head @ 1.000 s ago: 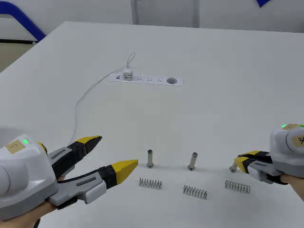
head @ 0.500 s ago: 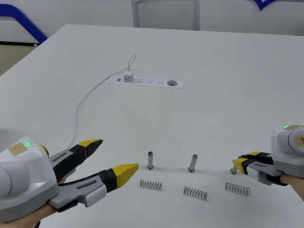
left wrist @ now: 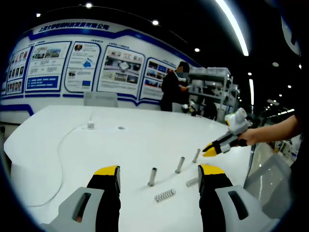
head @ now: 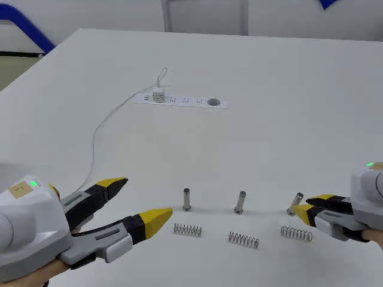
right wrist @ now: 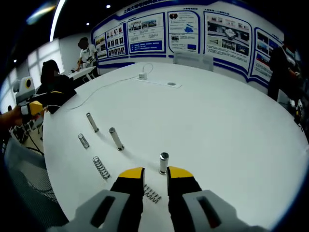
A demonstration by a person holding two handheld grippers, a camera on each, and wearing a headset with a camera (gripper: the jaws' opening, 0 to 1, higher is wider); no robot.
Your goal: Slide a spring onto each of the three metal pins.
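Observation:
Three short metal pins stand in a row on the white table: left pin [head: 187, 199], middle pin [head: 240, 202], right pin [head: 295, 203]. In front of each pin lies a spring: left spring [head: 187, 229], middle spring [head: 243, 240], right spring [head: 296, 233]. My left gripper [head: 140, 200] is open and empty, just left of the left pin [left wrist: 152, 176]. My right gripper [head: 306, 206] hovers beside the right pin, jaws narrowly open with nothing between them. In the right gripper view that pin [right wrist: 164, 163] stands just beyond the gripper [right wrist: 155, 175], and the right spring [right wrist: 151, 193] lies below the jaws.
A white power strip [head: 179, 100] with a plug and a cable [head: 105, 128] lies farther back on the table. A chair [head: 203, 15] stands at the far edge. People stand in the background by shelves [left wrist: 207, 87].
My right gripper has drawn back slightly to the right, so the right pin now shows fully beside its tips. The left gripper stays open in about the same place.

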